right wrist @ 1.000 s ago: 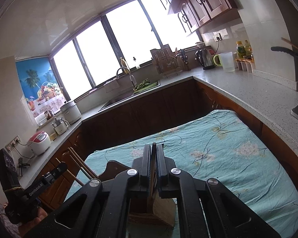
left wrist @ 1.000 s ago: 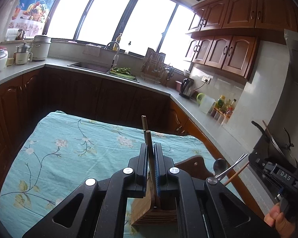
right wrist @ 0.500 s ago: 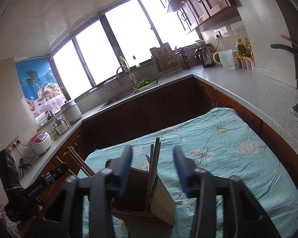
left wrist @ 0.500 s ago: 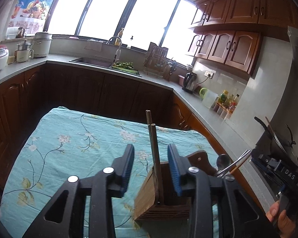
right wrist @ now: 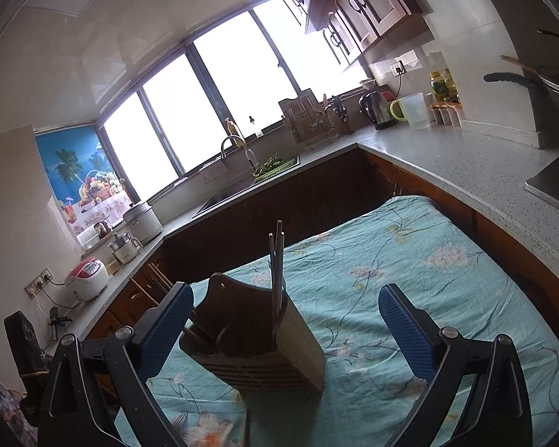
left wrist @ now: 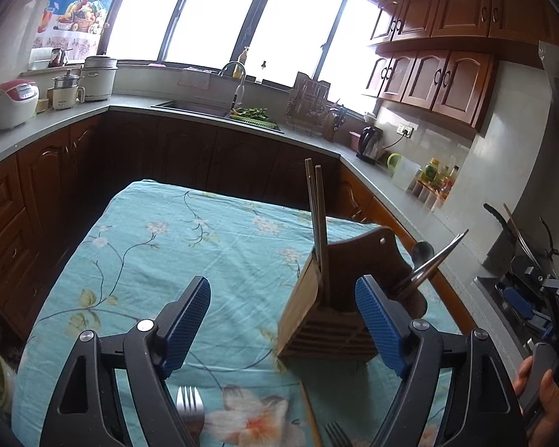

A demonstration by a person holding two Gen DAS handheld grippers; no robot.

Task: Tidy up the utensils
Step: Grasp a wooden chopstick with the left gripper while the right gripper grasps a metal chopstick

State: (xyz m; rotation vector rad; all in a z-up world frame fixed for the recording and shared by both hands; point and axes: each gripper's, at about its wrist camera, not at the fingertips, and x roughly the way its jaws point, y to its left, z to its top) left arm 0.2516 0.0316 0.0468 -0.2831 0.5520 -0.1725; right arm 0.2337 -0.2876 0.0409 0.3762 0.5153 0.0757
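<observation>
Wooden utensil holder (left wrist: 328, 309) upright on floral tablecloth (left wrist: 175, 246), chopsticks (left wrist: 316, 216) standing in one compartment, metal utensils (left wrist: 434, 260) leaning out the far side. Left gripper (left wrist: 283, 320) opening, holder just ahead, nearer its right pad, nothing gripped. Right gripper (right wrist: 283, 326) opening wide, holder (right wrist: 253, 346) ahead, touching neither pad. Fork (left wrist: 190, 404) flat below left gripper.

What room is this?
It looks like a home kitchen: a sink with a tap under the windows, an electric kettle on the counter, and wooden wall cupboards.
</observation>
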